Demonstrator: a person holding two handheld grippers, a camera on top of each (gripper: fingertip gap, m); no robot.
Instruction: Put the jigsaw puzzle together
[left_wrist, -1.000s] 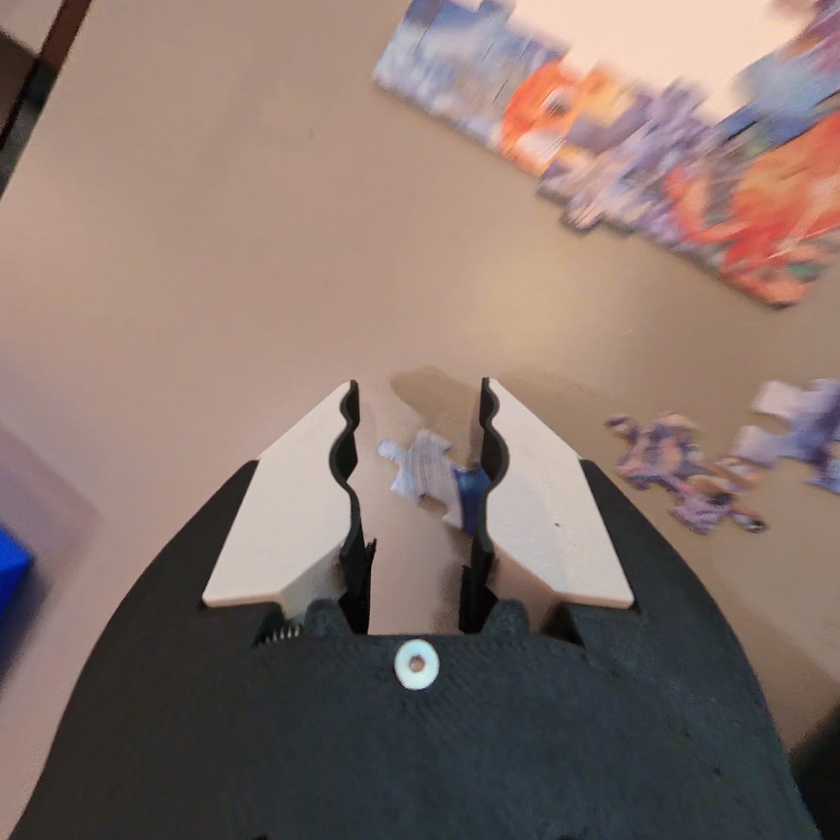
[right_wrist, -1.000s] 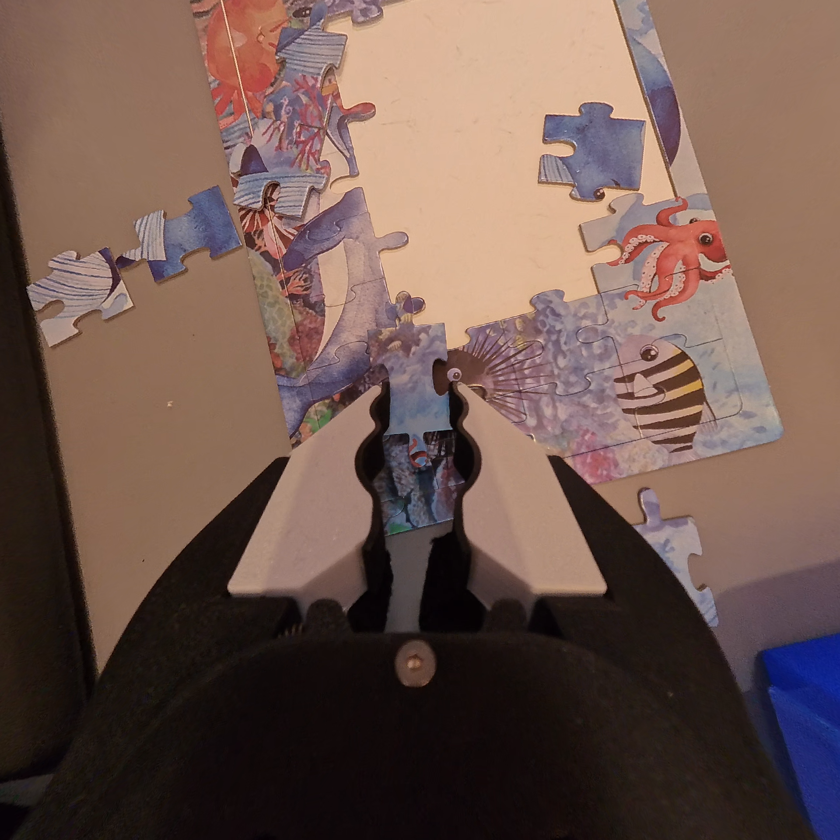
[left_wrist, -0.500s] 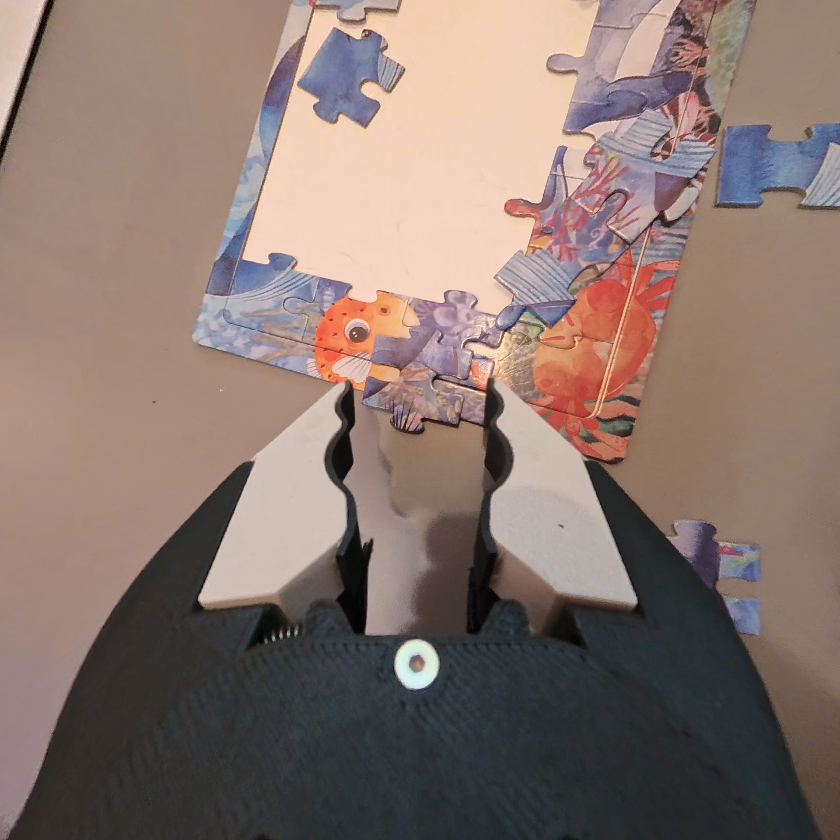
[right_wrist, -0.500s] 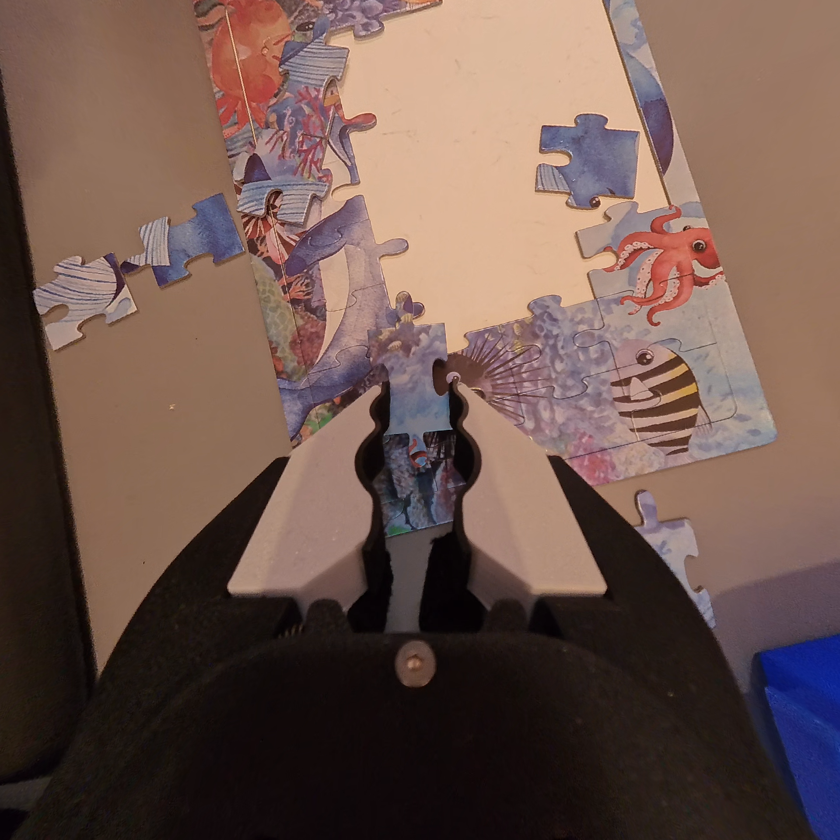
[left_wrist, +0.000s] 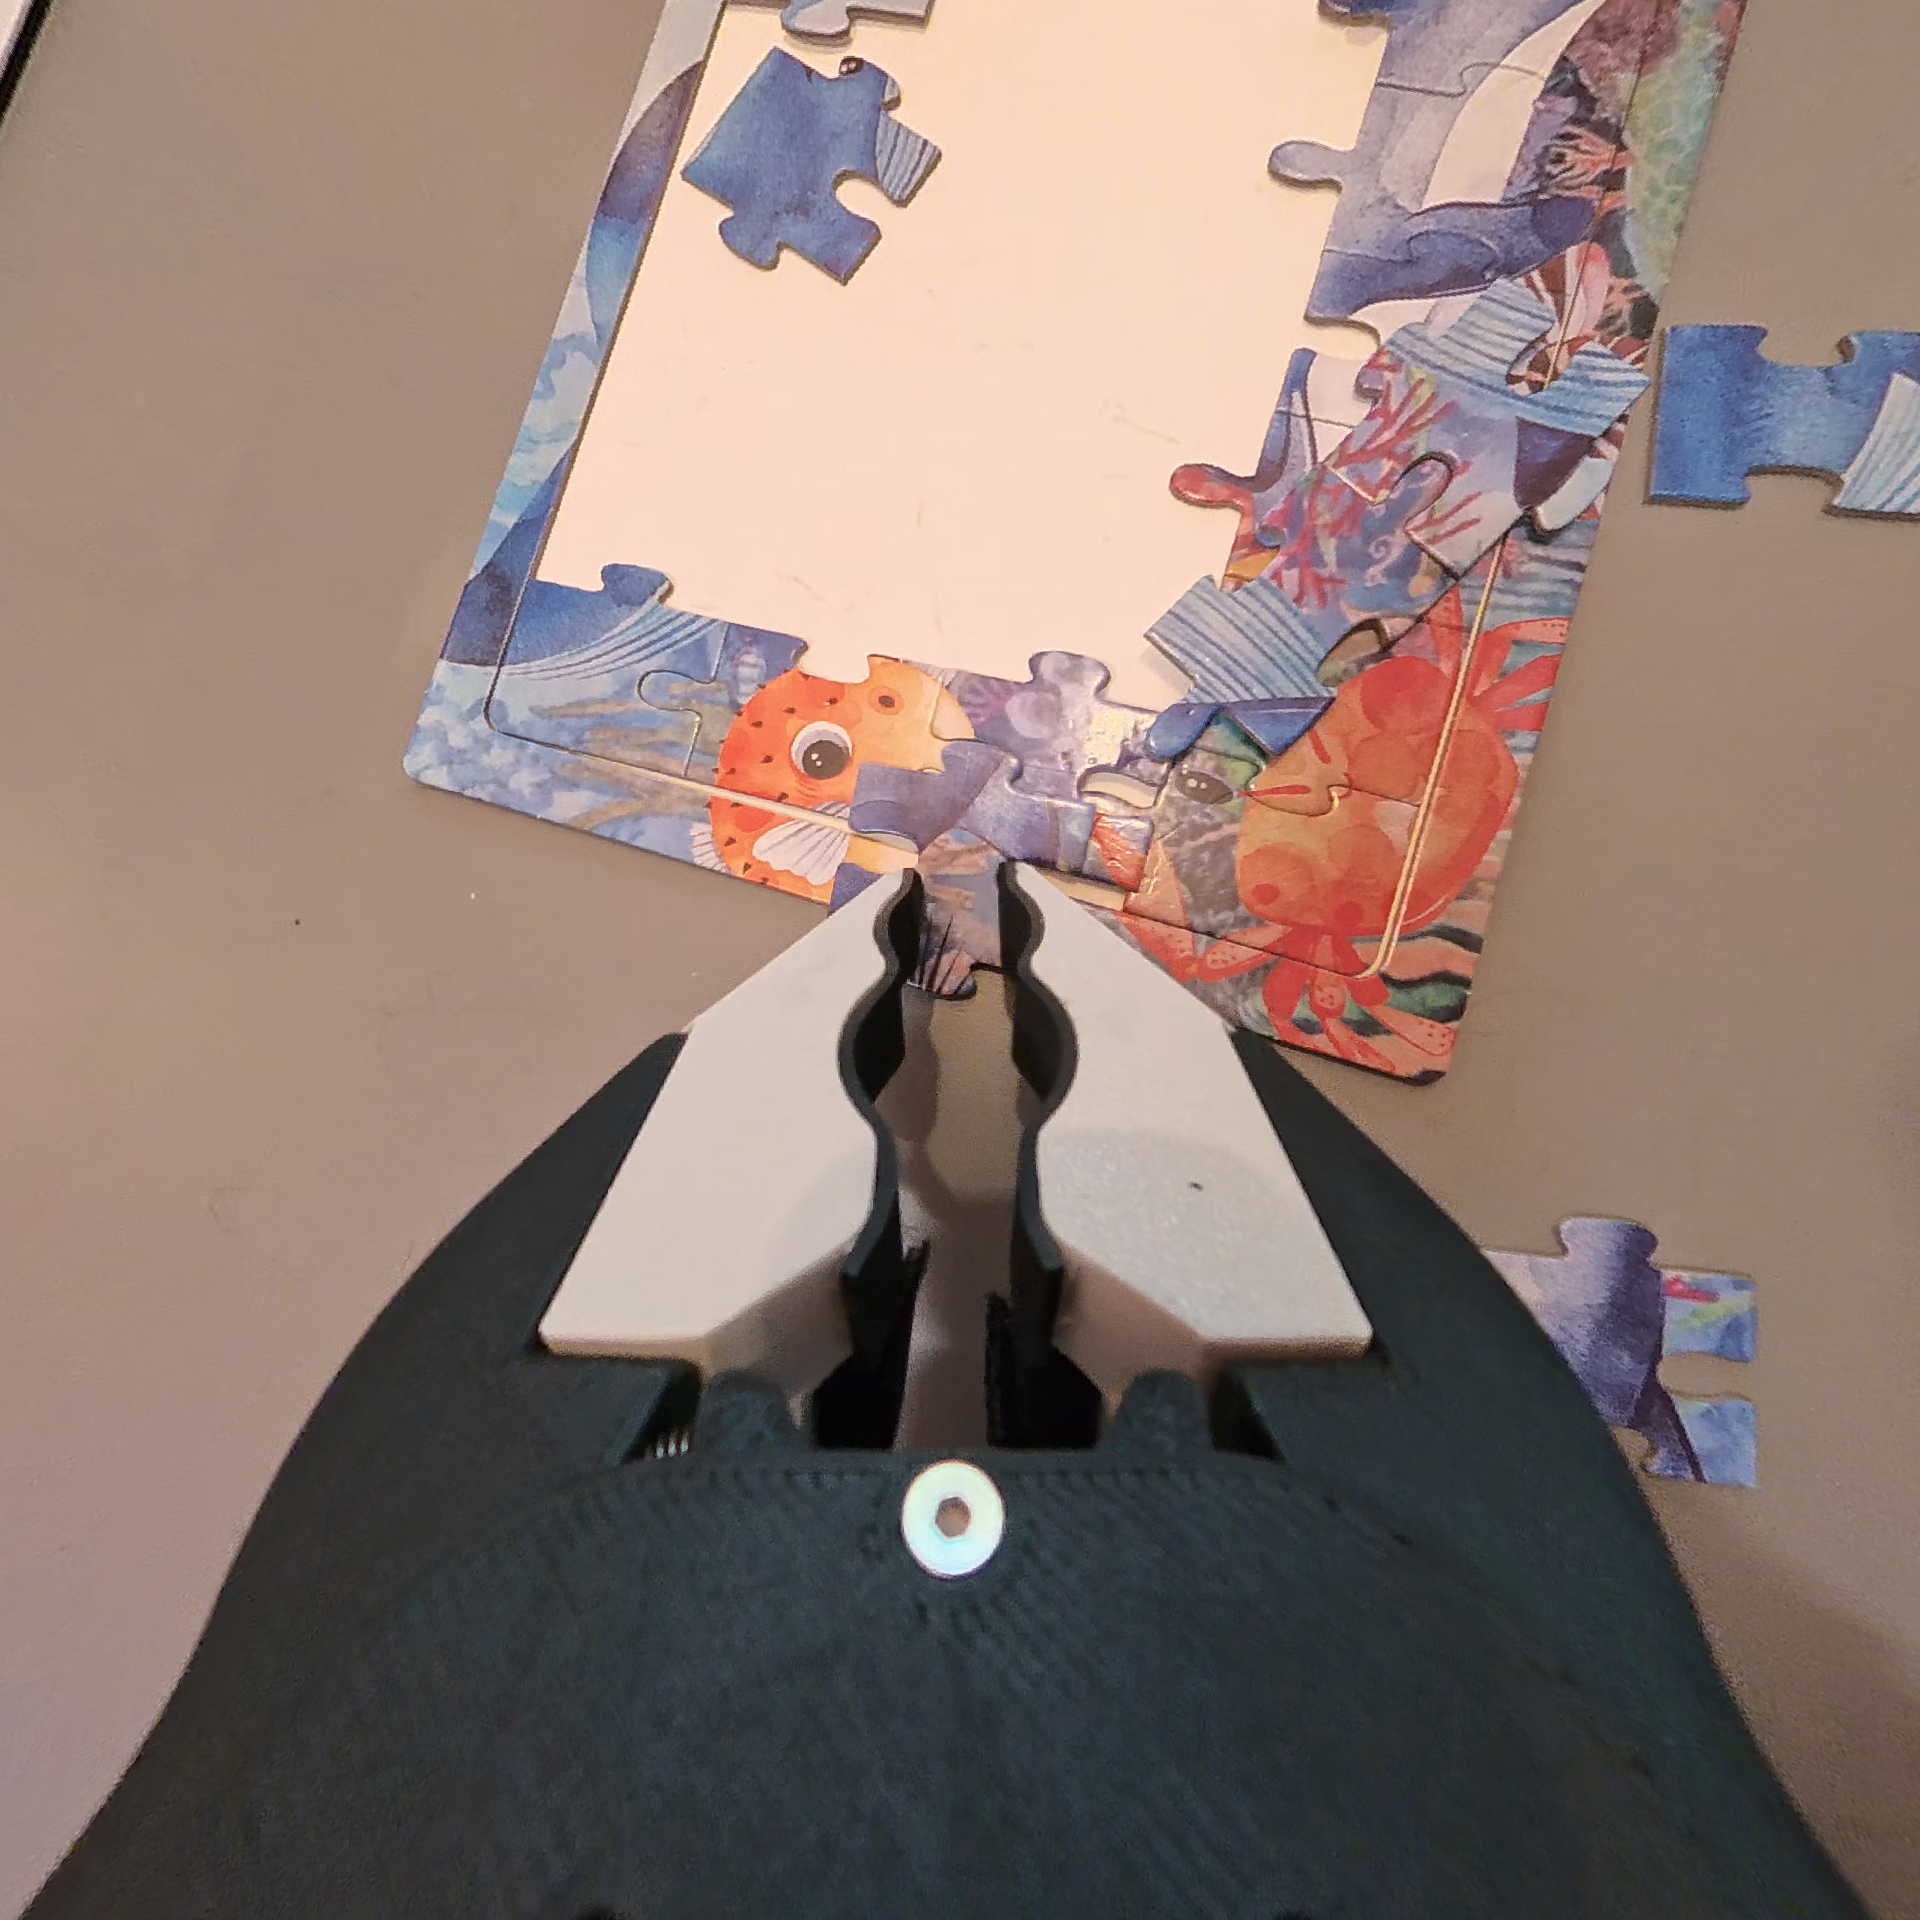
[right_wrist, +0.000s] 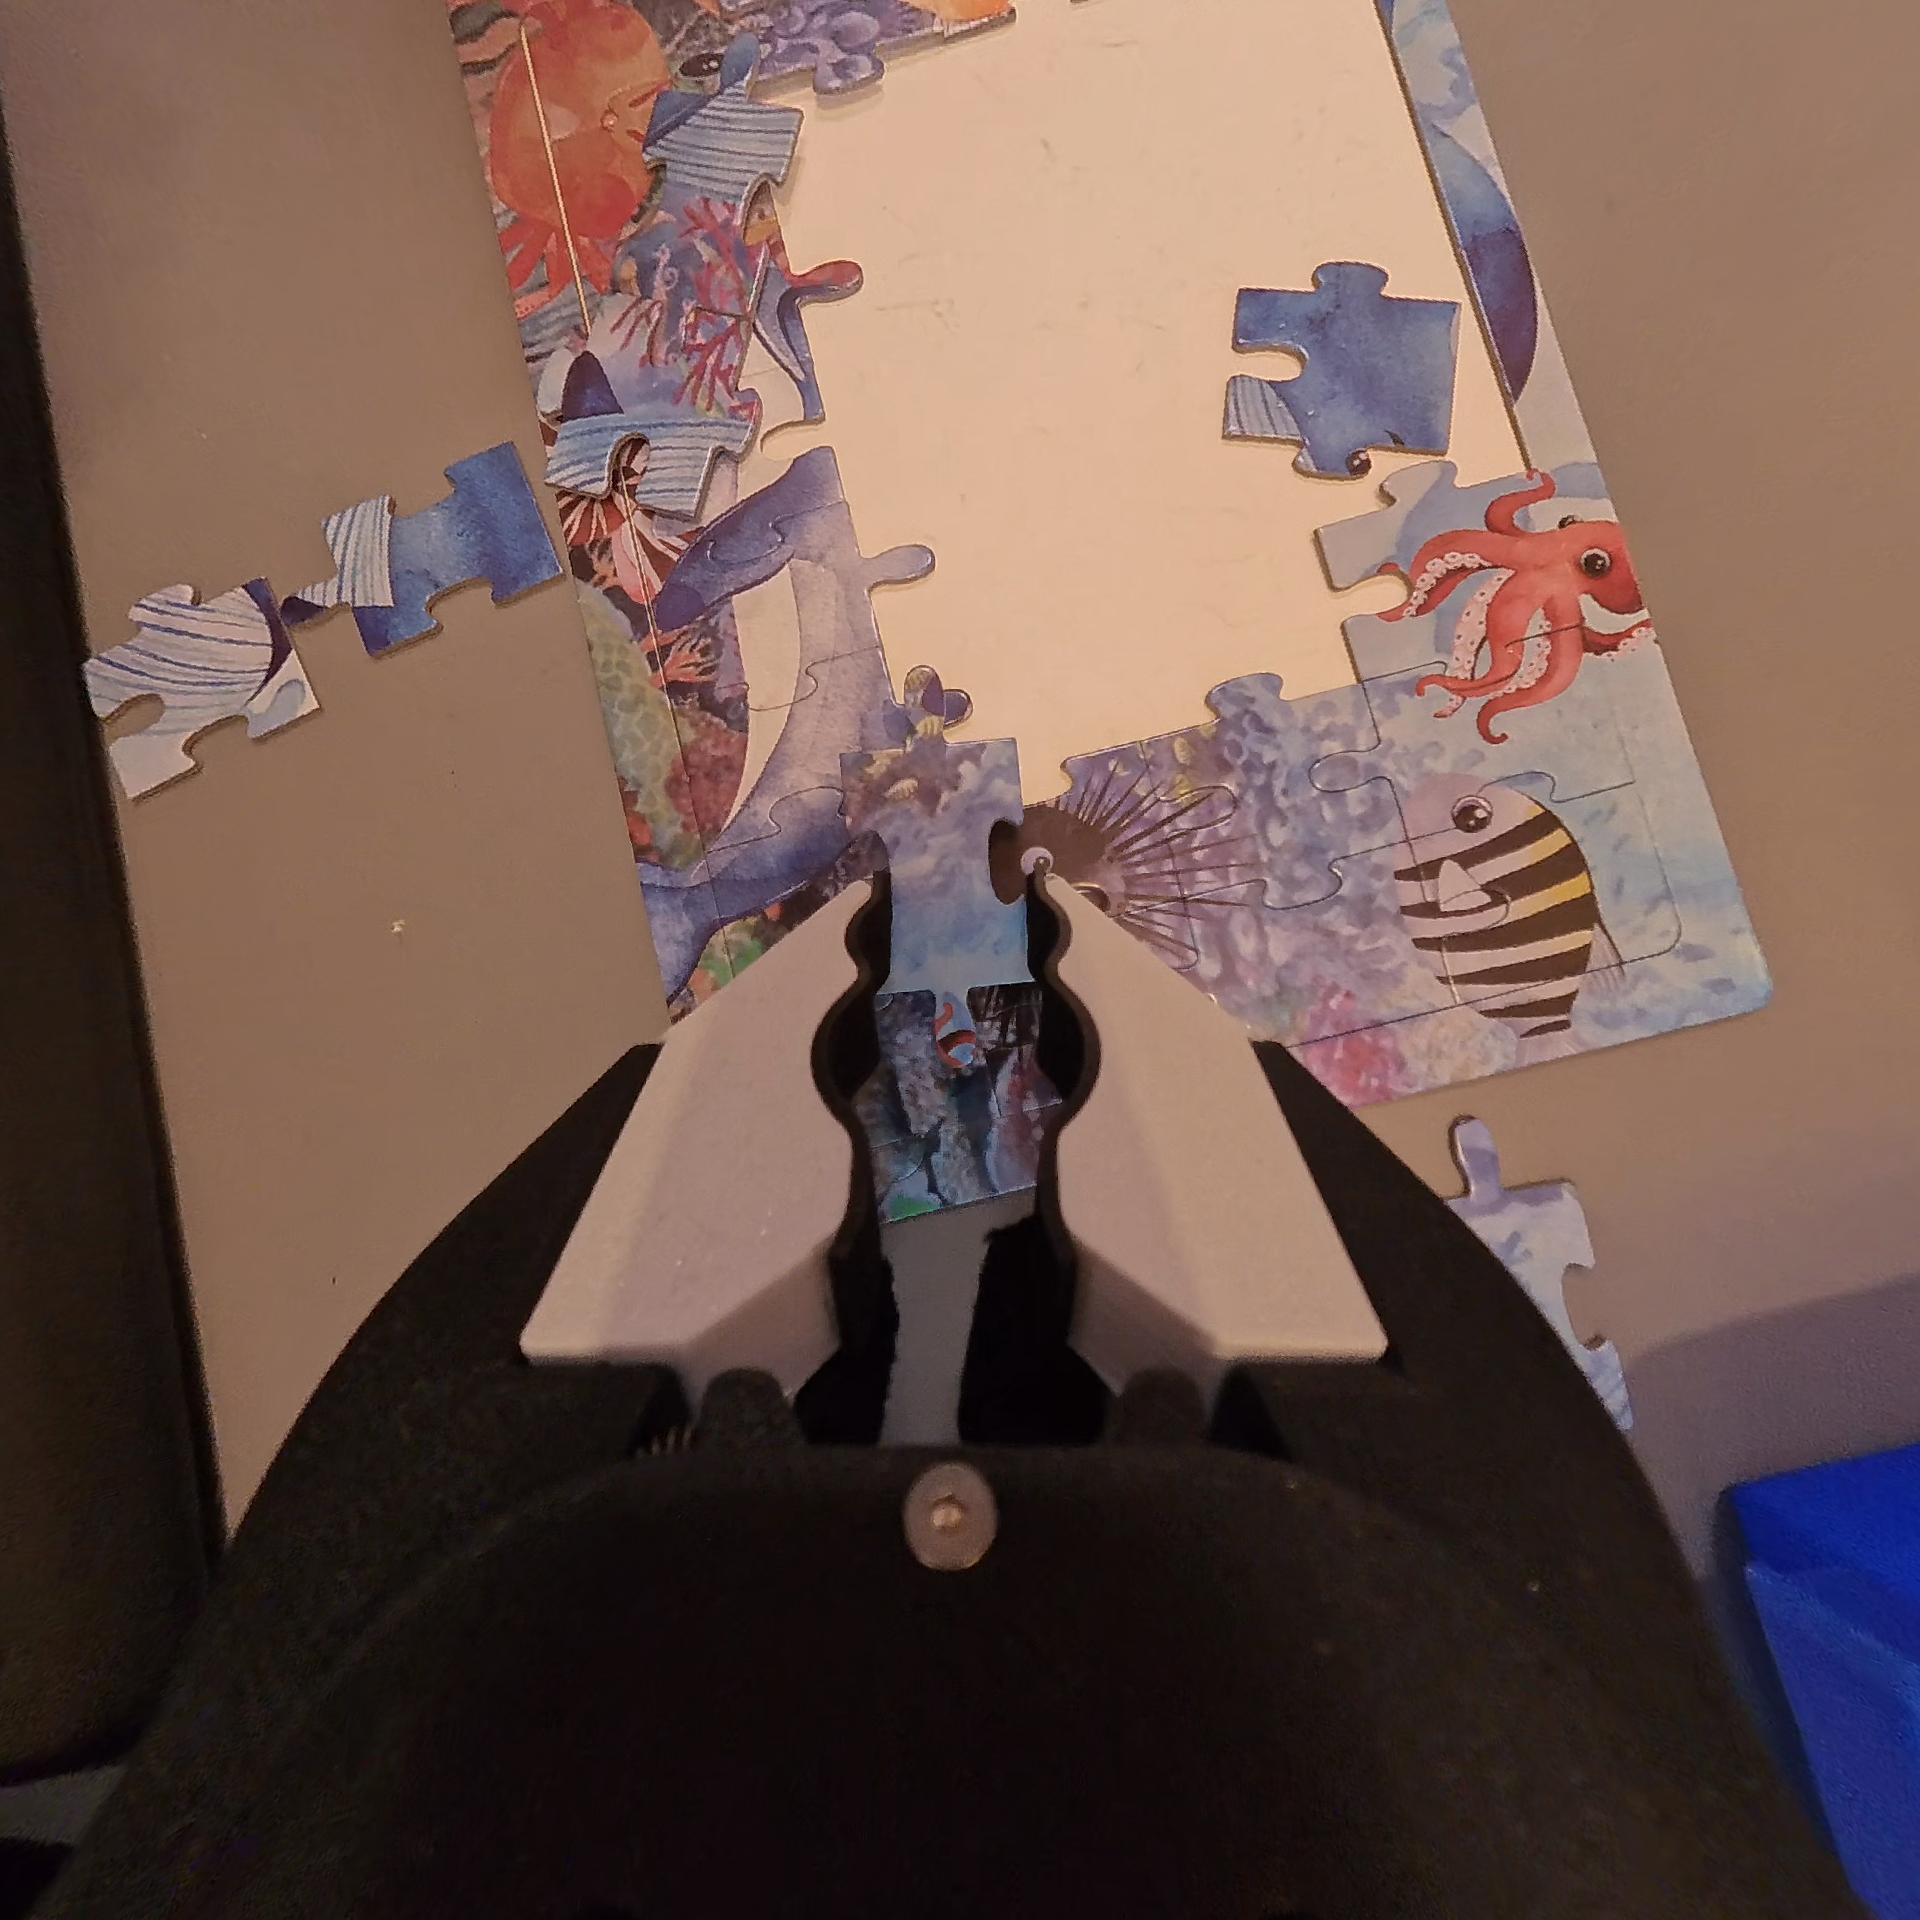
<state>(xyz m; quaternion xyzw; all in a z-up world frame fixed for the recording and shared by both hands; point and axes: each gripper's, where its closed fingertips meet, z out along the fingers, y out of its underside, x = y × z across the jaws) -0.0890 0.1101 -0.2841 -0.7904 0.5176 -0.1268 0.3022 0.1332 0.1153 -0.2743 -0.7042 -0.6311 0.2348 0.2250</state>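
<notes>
1. Left gripper (left_wrist: 958, 883): jaws narrow, clamped on a purple-blue piece (left_wrist: 961, 805) at the near edge of the puzzle tray (left_wrist: 540, 499) in left wrist view. Piece overlaps the orange pufferfish (left_wrist: 821, 748) and the assembled row; not seated flat as far as can be told.
2. Right gripper (right_wrist: 958, 883): jaws narrow, holding a light-blue piece (right_wrist: 940, 831) over the near edge of the tray in right wrist view, between the whale section (right_wrist: 758, 623) and the spiny-fish piece (right_wrist: 1153, 831). It lies on top of the printed picture below, not fitted in.
3. Tray sits on a tan table (left_wrist: 260, 416); border partly assembled, cream centre (left_wrist: 987, 364) bare.
4. Loose dark-blue piece (left_wrist: 805, 161) lies on the cream centre near a long edge; same piece in right view (right_wrist: 1345, 374), just beyond the octopus (right_wrist: 1527, 592).
5. Striped blue-white piece (left_wrist: 1242, 649) lies skewed across the assembled edge next to the red crab (left_wrist: 1371, 821).
6. Off-tray pcs on table: blue one (left_wrist: 1787, 431) beside the tray's long edge; purple one (left_wrist: 1631, 1361) near the left gripper body; pale one (right_wrist: 1527, 1247) near the right gripper.
7. Blue box (right_wrist: 1829, 1683) at table's near right in right view.
</notes>
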